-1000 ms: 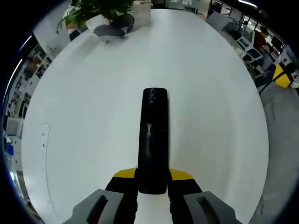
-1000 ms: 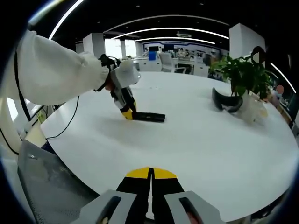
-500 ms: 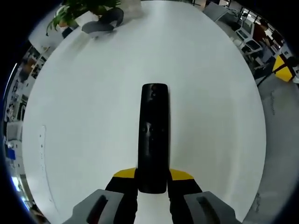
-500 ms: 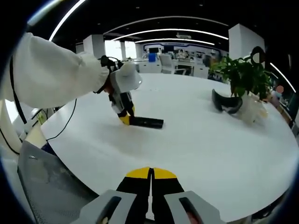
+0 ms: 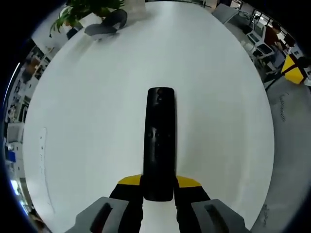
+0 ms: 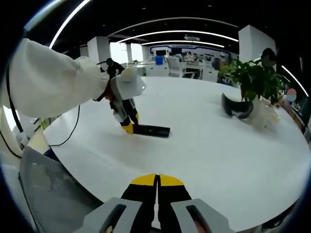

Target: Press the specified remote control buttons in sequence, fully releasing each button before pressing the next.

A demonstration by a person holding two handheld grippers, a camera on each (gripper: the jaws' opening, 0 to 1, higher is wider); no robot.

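Observation:
A long black remote control [image 5: 160,141] lies lengthwise ahead of me in the left gripper view, buttons up, its near end clamped between the yellow-tipped jaws of my left gripper [image 5: 159,184]. From the right gripper view the same remote [image 6: 151,130] rests flat on the white round table [image 6: 214,145], with the left gripper [image 6: 127,127] holding its left end and a white sleeve [image 6: 53,82] behind it. My right gripper [image 6: 157,182] hovers at the table's near edge, jaws shut together with nothing between them, well apart from the remote.
A potted green plant [image 6: 252,80] and a dark curved headset-like object [image 6: 232,107] stand at the table's far right; both appear as the plant [image 5: 90,7] and dark object [image 5: 104,25] in the left gripper view. A grey mesh chair back [image 6: 53,194] is near left.
The left gripper with the remote has dipped lower and slightly left, the remote now lying flat on the table. The right gripper has stayed put.

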